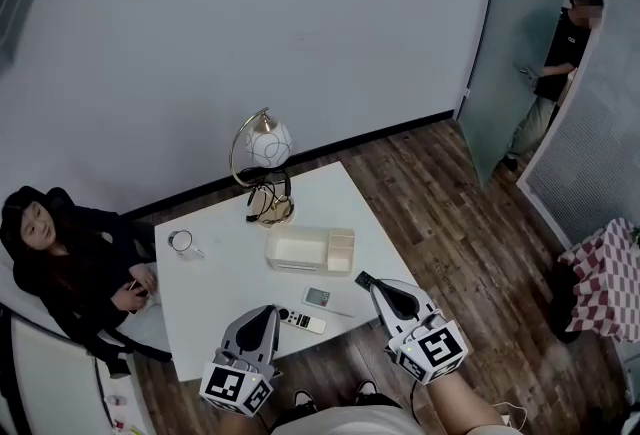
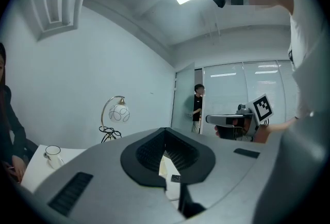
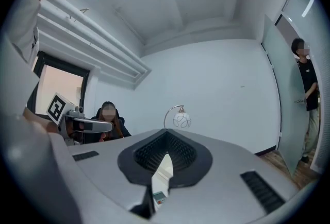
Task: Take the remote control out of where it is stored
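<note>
A white remote control [image 1: 301, 320] with a dark end lies on the white table [image 1: 220, 293] near its front edge. A small white device with a display [image 1: 318, 298] lies just behind it. Further back stands a white storage tray [image 1: 296, 264] with small compartments at its right end. My left gripper [image 1: 270, 309] hovers at the table's front edge, its tip just left of the remote, jaws shut and empty. My right gripper [image 1: 364, 278] is raised at the front right, beside the tray's right end, shut on nothing. Each gripper view shows only a thin slit between its own pads [image 2: 172, 153] [image 3: 172, 153].
A gold arc lamp with a globe [image 1: 265, 148] stands at the table's back, a glass cup [image 1: 181, 241] at its left. One person [image 1: 60, 258] sits left of the table, another [image 1: 560, 53] stands in the doorway far right. A red checked cloth [image 1: 605, 278] is at right.
</note>
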The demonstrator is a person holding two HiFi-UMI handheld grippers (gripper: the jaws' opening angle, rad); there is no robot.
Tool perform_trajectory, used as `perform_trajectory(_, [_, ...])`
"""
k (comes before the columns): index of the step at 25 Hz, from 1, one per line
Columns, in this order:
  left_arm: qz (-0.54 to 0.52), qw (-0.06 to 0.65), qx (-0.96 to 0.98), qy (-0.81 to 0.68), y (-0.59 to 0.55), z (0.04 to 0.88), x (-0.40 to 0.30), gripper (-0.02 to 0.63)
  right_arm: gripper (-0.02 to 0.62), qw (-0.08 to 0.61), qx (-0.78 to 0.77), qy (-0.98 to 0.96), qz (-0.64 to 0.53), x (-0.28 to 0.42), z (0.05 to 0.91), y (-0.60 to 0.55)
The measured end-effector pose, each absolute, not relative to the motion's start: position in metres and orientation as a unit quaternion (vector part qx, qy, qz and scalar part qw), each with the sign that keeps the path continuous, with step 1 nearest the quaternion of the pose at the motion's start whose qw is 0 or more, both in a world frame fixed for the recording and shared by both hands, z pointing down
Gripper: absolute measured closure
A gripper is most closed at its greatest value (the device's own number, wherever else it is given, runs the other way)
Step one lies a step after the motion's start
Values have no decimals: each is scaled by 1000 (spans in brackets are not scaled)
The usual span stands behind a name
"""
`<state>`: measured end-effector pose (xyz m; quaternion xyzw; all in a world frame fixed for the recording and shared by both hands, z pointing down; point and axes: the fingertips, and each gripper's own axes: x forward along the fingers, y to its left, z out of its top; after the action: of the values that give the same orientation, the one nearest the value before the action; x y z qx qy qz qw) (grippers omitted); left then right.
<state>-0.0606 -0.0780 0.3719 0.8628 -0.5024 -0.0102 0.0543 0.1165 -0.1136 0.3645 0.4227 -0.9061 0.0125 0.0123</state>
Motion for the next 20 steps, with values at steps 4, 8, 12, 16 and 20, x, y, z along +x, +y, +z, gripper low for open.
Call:
perform_trajectory(4, [-9, 53, 862, -504, -76, 371, -57, 598, 587, 16, 416, -909, 12, 116, 367, -111])
perform_trajectory(8, [-6, 56, 861, -505, -76, 372, -57, 598, 586, 22, 412, -911, 17, 113, 373, -111])
perform_trajectory(12, [-5, 57, 861, -506, -74, 375, -57, 598, 586, 28, 408, -912, 22, 111, 379, -110])
perform_trajectory(16, [-5, 57, 861, -506, -73, 376, -55, 598, 586, 32, 406, -913, 24, 110, 381, -109])
perform_trajectory(20, [-4, 59, 861, -505, -70, 377, -55, 598, 587, 36, 406, -913, 27, 110, 383, -106])
